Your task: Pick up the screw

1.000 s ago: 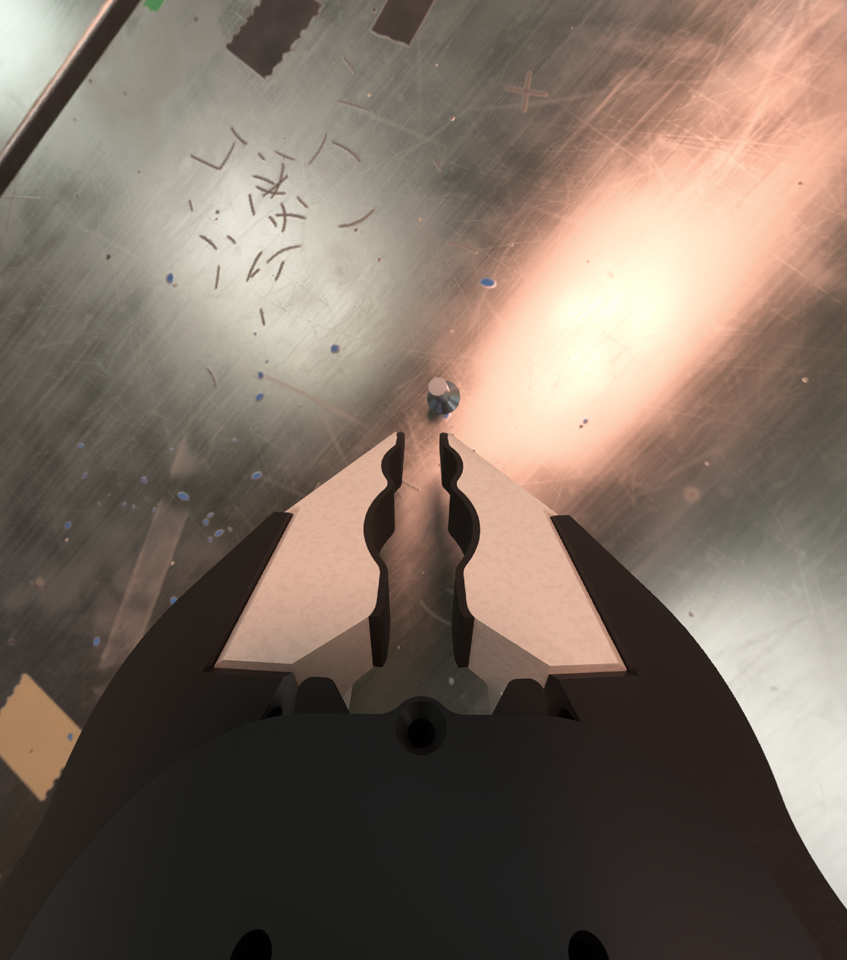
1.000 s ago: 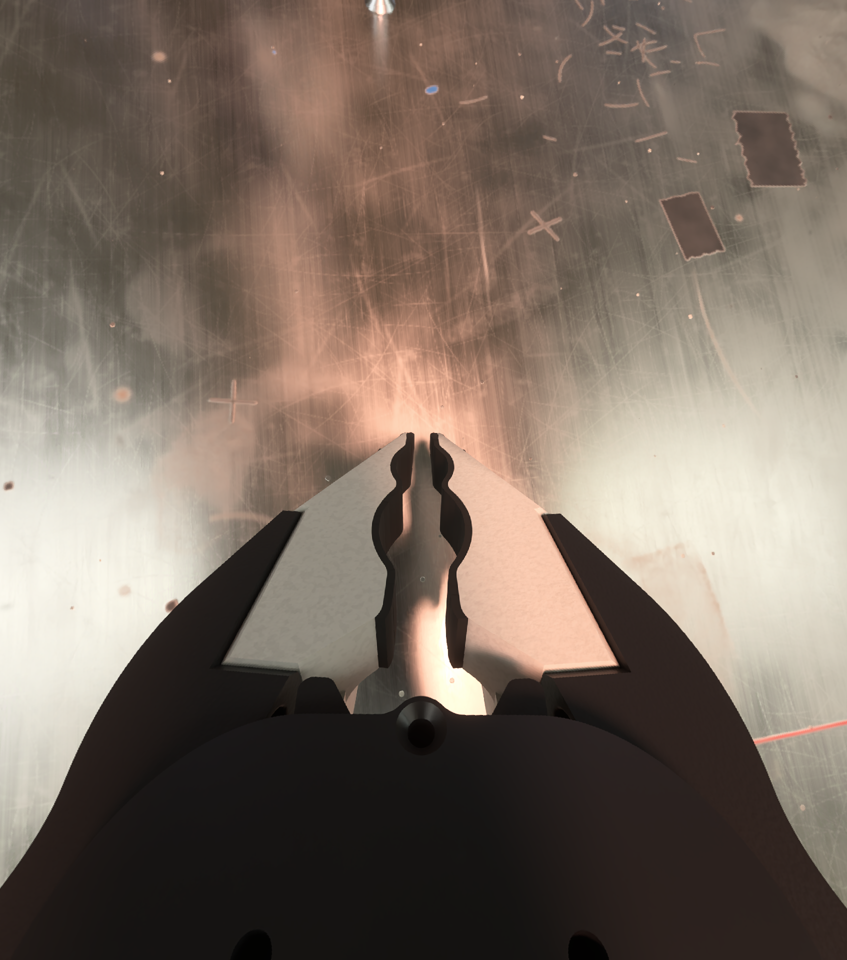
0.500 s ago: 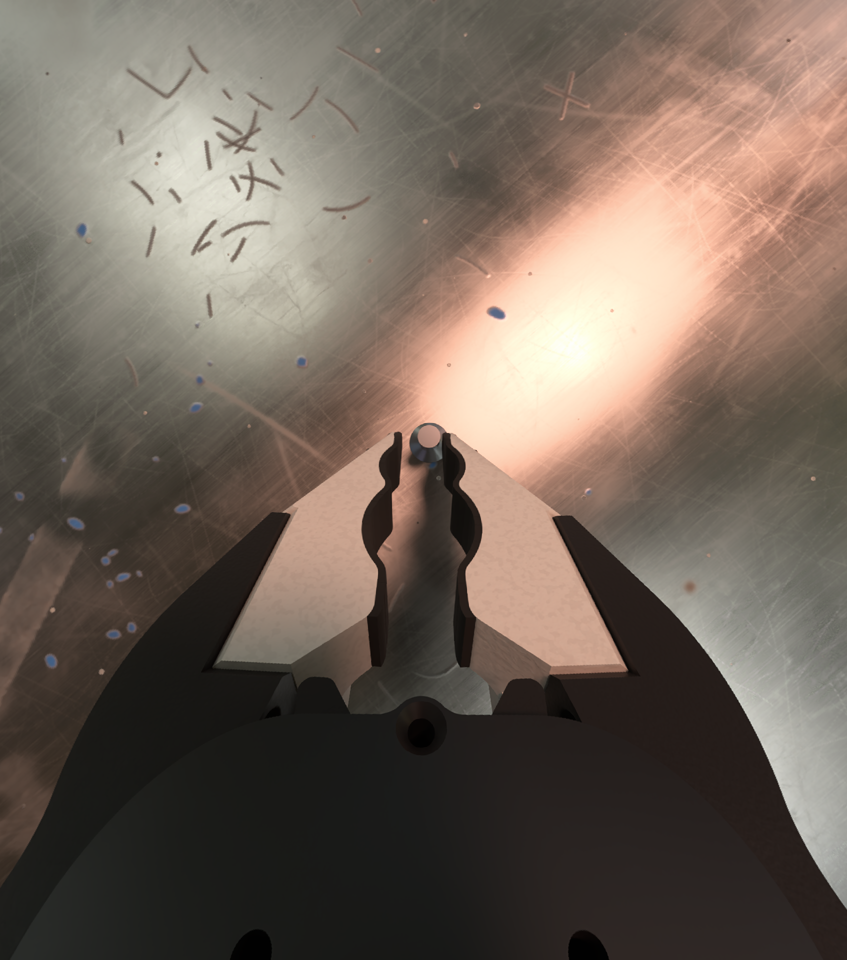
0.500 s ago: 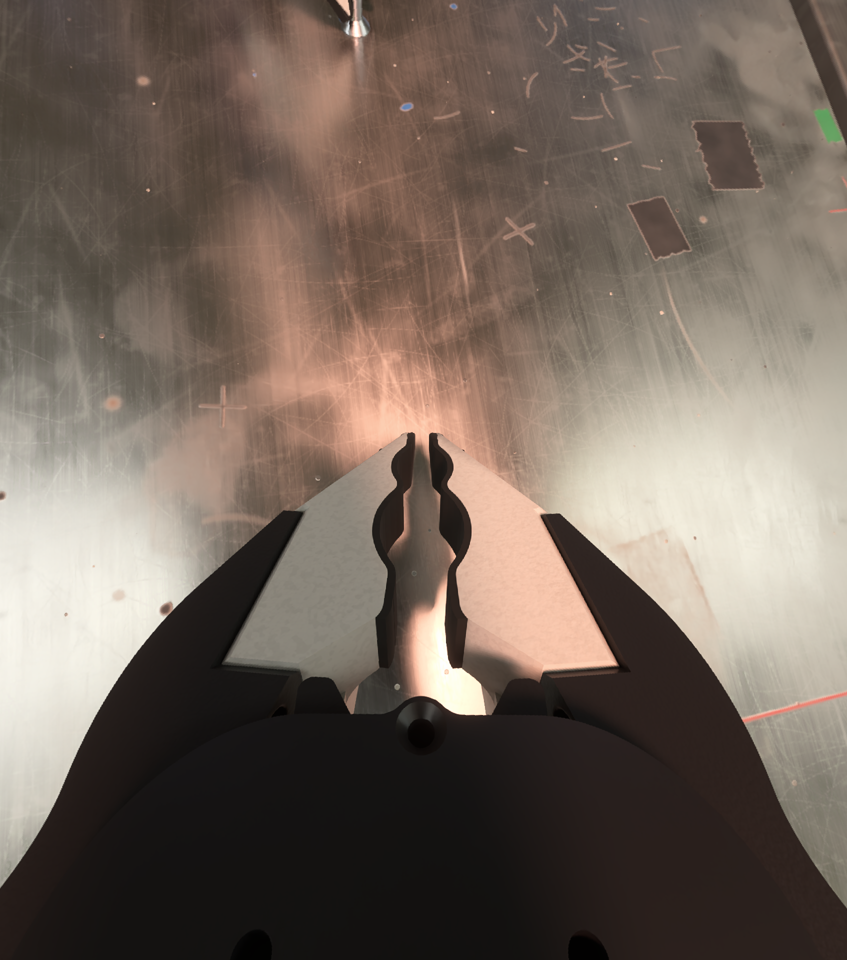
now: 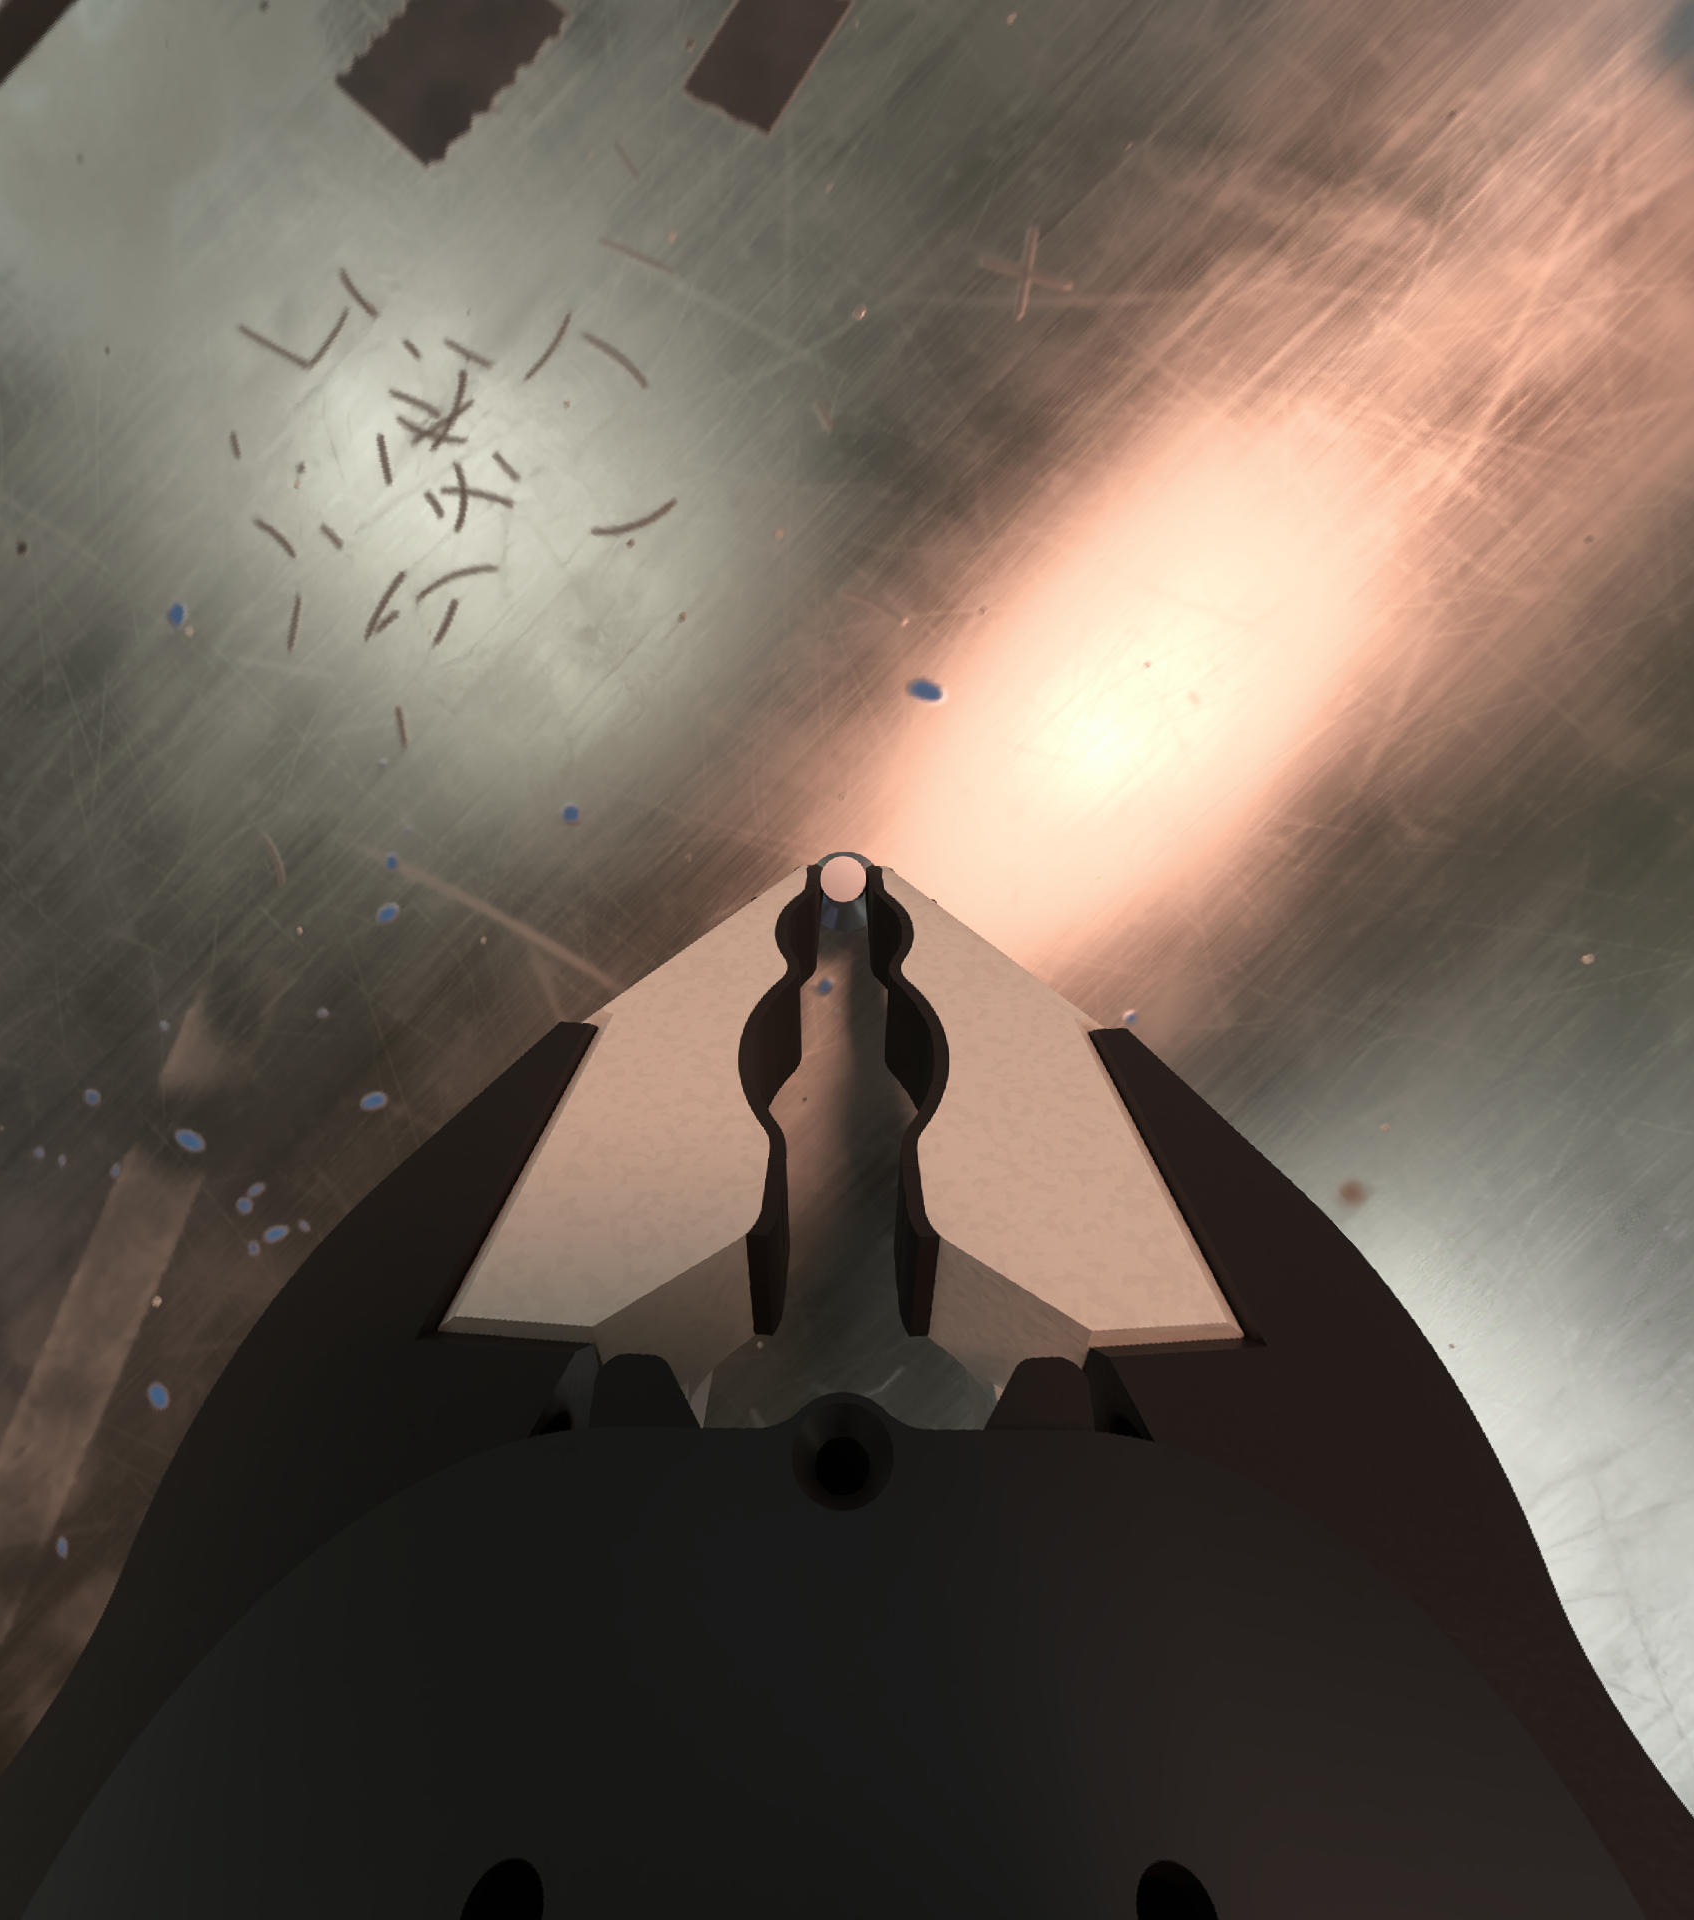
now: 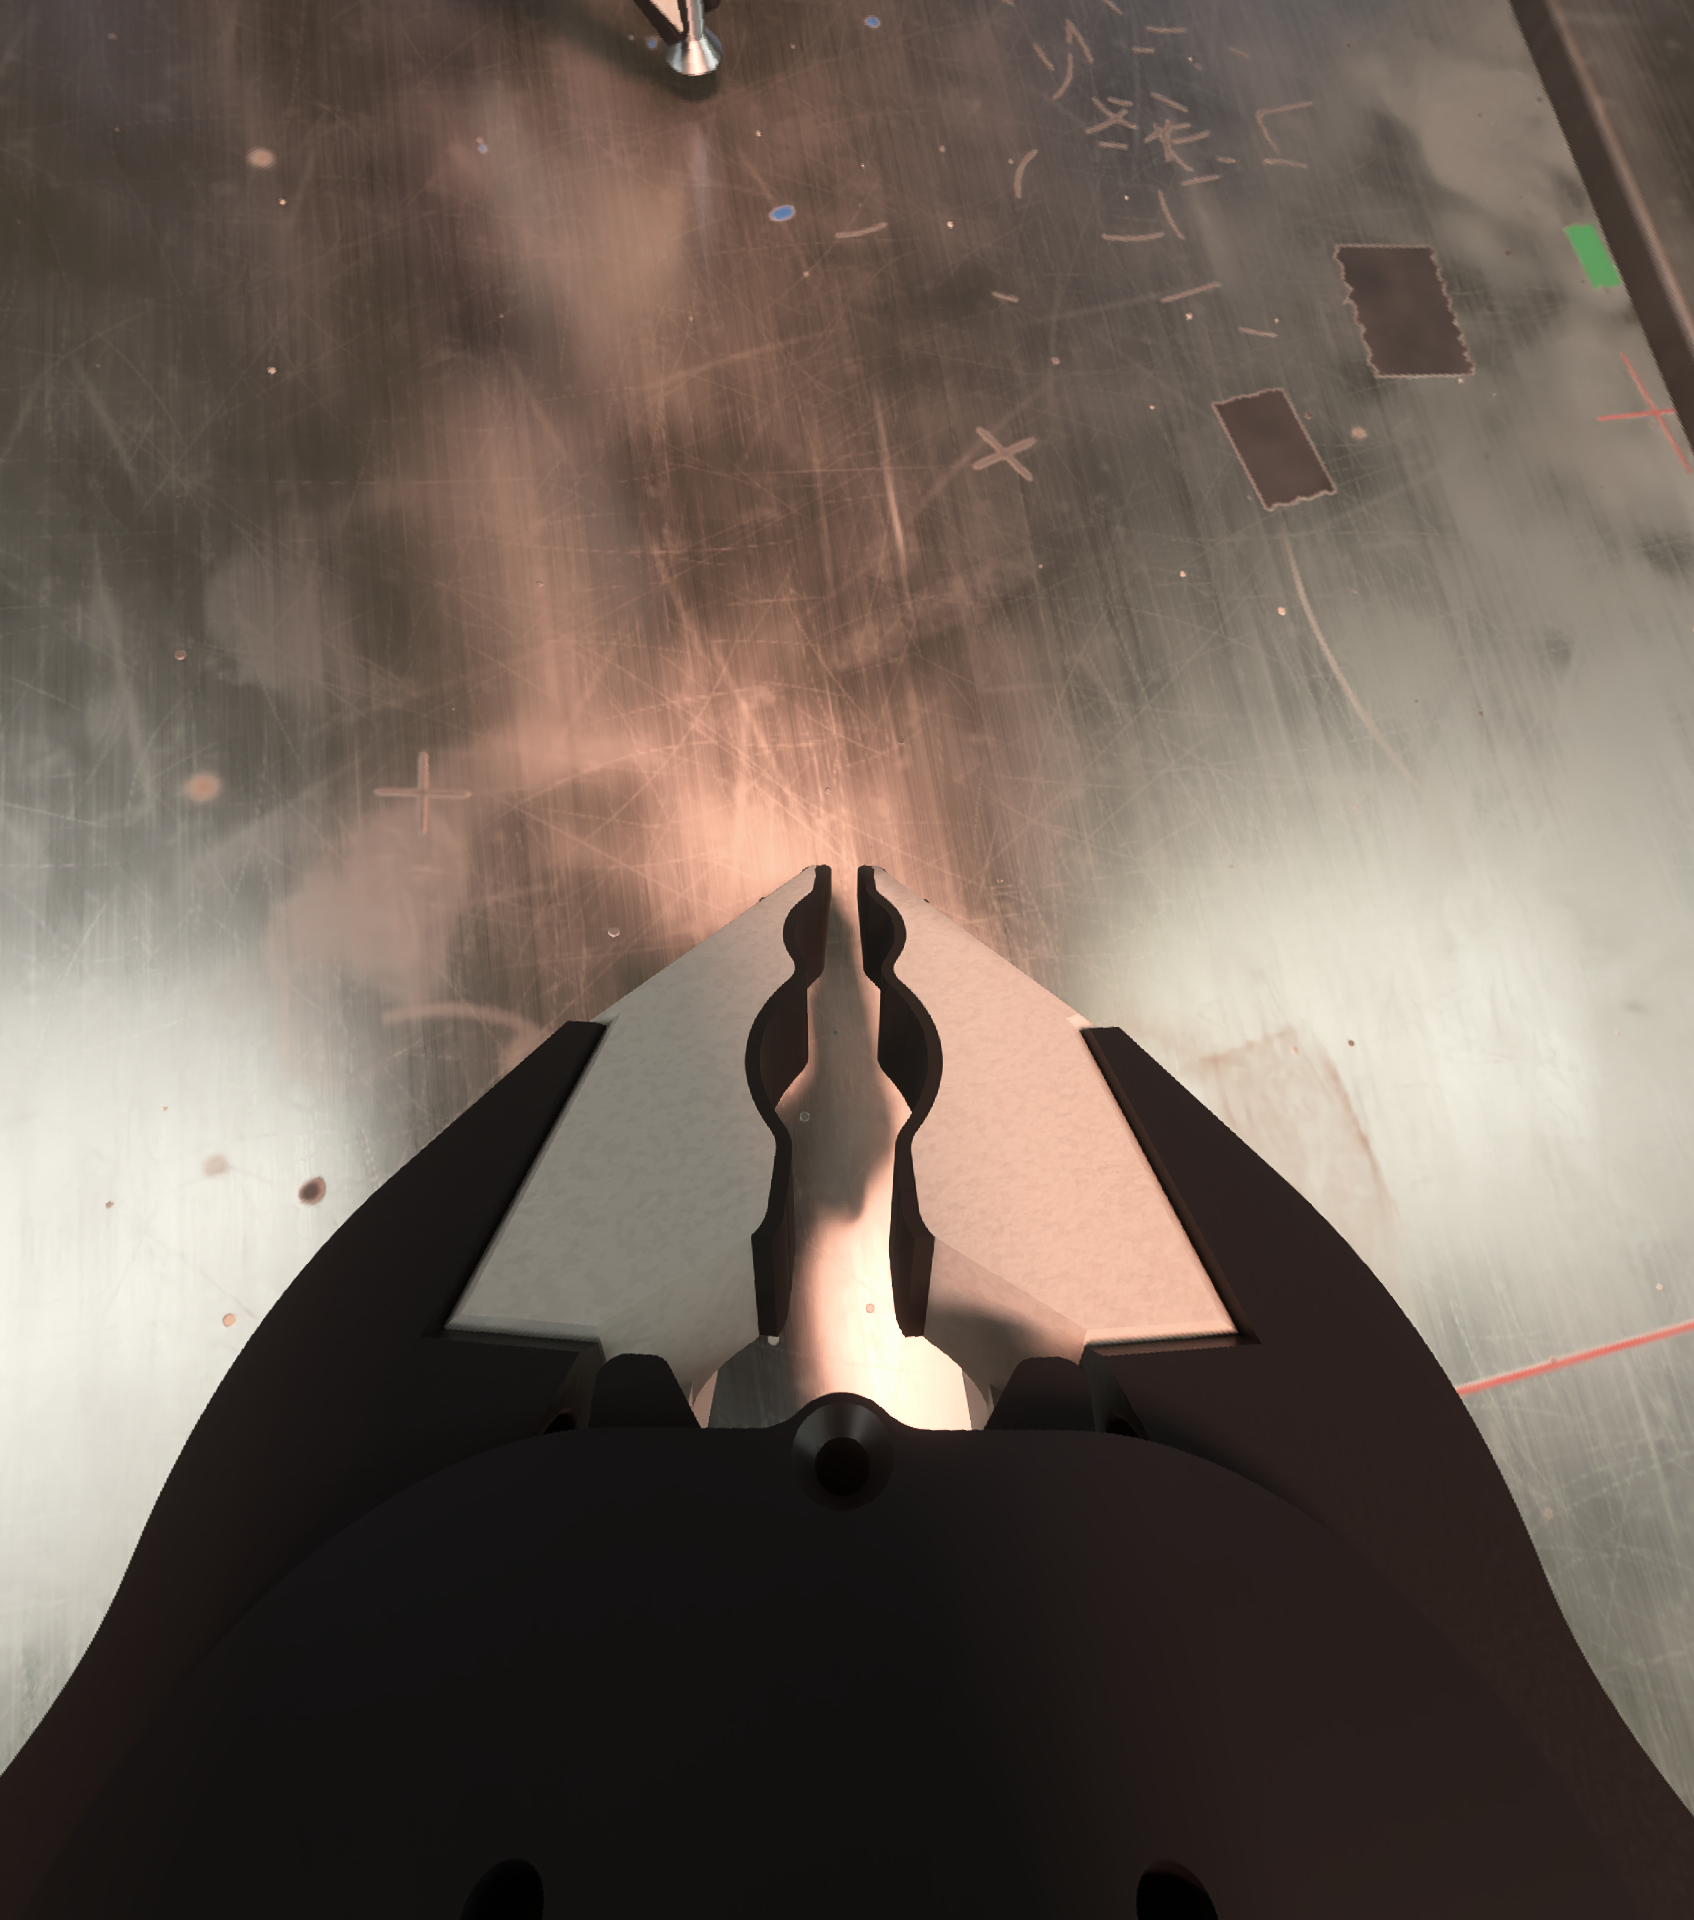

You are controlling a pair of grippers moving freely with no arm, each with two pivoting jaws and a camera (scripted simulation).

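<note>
The screw (image 5: 843, 881) is a small silver one. In the left wrist view its round end shows between the tips of my left gripper (image 5: 844, 885), which is shut on it above the scratched metal table (image 5: 1342, 623). In the right wrist view the screw (image 6: 692, 52) hangs head down at the top edge, pinched by the left gripper's fingertips (image 6: 661, 12), just over the table. My right gripper (image 6: 843, 875) is shut and empty, far from the screw, low over the table's middle.
Two dark tape patches (image 6: 1404, 312) and a green patch (image 6: 1591, 255) lie near the table's dark edge strip (image 6: 1674, 312). Thin metal shavings (image 5: 438, 468) and blue specks lie left of the screw. A red line (image 6: 1632, 1340) runs at the right.
My left gripper moved onto the screw, shut on it and drew back from the table, so more of the surface shows. The right gripper stayed shut and shifted slightly.
</note>
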